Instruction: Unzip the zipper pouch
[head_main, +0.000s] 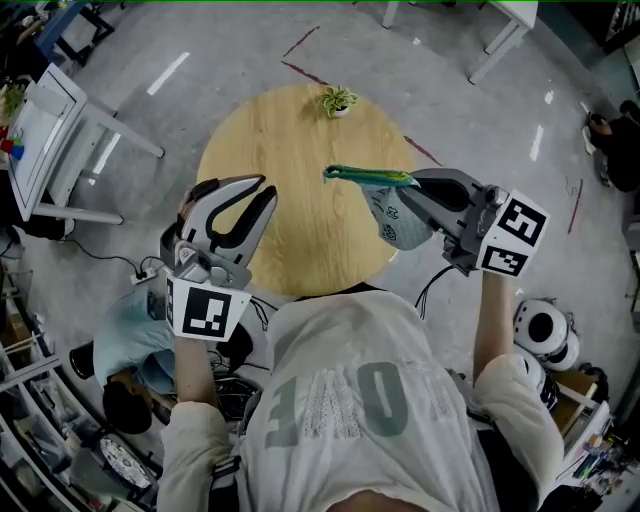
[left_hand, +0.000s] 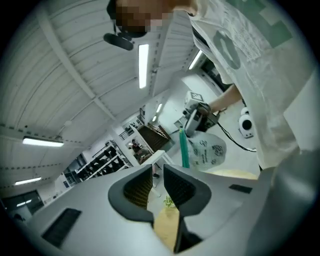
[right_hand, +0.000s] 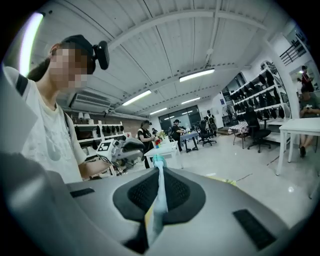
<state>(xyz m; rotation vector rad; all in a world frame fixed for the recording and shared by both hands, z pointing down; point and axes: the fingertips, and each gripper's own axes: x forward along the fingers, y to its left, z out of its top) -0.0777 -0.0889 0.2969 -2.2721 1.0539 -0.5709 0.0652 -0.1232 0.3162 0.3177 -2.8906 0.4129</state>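
Note:
A translucent zipper pouch (head_main: 392, 222) with a green zipper strip (head_main: 365, 175) hangs in the air over the right side of the round wooden table (head_main: 300, 130). My right gripper (head_main: 415, 180) is shut on the pouch's top right end. In the right gripper view the green edge (right_hand: 159, 182) runs pinched between the jaws of that gripper (right_hand: 160, 172). My left gripper (head_main: 262, 188) hovers over the table's left edge, apart from the pouch. Its jaws (left_hand: 157, 172) stand open with a narrow gap and hold nothing. From there the pouch (left_hand: 206, 150) shows ahead.
A small potted plant (head_main: 338, 100) stands at the table's far edge. A white desk (head_main: 45, 130) is at the left, and white table legs (head_main: 500, 40) at the top right. A crouched person in blue (head_main: 135, 340) is at the lower left. A white round device (head_main: 545, 330) lies on the floor at the right.

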